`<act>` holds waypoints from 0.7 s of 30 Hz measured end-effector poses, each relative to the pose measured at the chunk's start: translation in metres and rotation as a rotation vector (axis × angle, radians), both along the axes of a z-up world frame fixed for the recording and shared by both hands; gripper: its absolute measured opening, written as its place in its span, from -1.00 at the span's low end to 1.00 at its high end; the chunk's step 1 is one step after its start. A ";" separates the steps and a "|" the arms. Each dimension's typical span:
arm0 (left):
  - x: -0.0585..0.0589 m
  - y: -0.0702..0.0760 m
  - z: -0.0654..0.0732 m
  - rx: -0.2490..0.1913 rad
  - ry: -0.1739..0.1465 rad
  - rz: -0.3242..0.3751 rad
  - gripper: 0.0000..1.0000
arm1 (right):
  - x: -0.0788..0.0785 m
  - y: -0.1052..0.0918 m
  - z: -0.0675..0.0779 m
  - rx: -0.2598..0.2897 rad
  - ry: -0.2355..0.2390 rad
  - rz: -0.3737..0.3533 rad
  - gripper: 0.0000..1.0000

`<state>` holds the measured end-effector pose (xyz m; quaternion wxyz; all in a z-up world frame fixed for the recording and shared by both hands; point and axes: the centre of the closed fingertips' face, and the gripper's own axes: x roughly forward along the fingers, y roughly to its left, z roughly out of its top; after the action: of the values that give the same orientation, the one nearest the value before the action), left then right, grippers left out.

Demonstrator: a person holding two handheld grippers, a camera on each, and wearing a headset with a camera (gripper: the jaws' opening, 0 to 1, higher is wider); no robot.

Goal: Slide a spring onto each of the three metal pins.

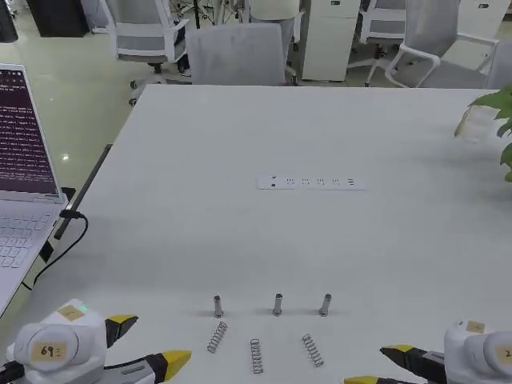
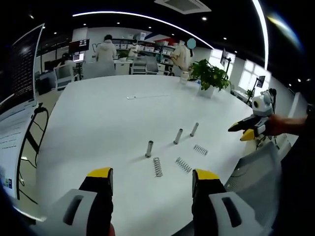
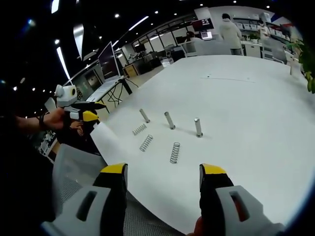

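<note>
Three short metal pins stand upright in a row near the white table's front edge: left pin, middle pin, right pin. A bare spring lies flat just in front of each: left spring, middle spring, right spring. My left gripper hovers open at the bottom left, well short of the springs. My right gripper is open at the bottom right. Both hold nothing. The left gripper view looks along the left gripper at the pins and springs. From the right gripper, the pins and springs lie ahead.
An open laptop sits at the left edge with a black cable beside it. A white power strip lies mid-table. A plant stands at the far right. Office chairs line the far side.
</note>
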<state>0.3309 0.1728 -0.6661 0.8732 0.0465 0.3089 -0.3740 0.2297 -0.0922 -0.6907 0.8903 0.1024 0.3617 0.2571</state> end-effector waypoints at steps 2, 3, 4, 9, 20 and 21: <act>0.000 0.000 0.000 0.000 -0.001 0.001 0.21 | 0.000 0.000 0.000 0.002 0.001 0.001 0.15; -0.001 -0.001 0.000 0.000 -0.001 0.001 0.21 | 0.000 0.001 0.000 0.001 0.003 0.003 0.15; -0.001 -0.001 0.000 0.000 -0.001 0.000 0.22 | 0.000 0.001 0.000 -0.005 0.005 0.011 0.16; -0.002 -0.004 -0.002 -0.005 0.005 0.004 0.20 | 0.001 0.002 0.004 -0.009 -0.003 0.015 0.16; 0.003 -0.015 -0.010 -0.008 0.033 0.007 0.15 | 0.001 0.006 0.010 -0.003 -0.009 0.013 0.15; 0.004 -0.017 -0.010 -0.013 0.039 0.010 0.15 | 0.001 0.006 0.011 -0.005 -0.010 0.013 0.15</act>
<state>0.3347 0.1561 -0.6757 0.8692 0.0319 0.3238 -0.3723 0.2307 -0.0865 -0.6796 0.8907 0.0968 0.3583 0.2624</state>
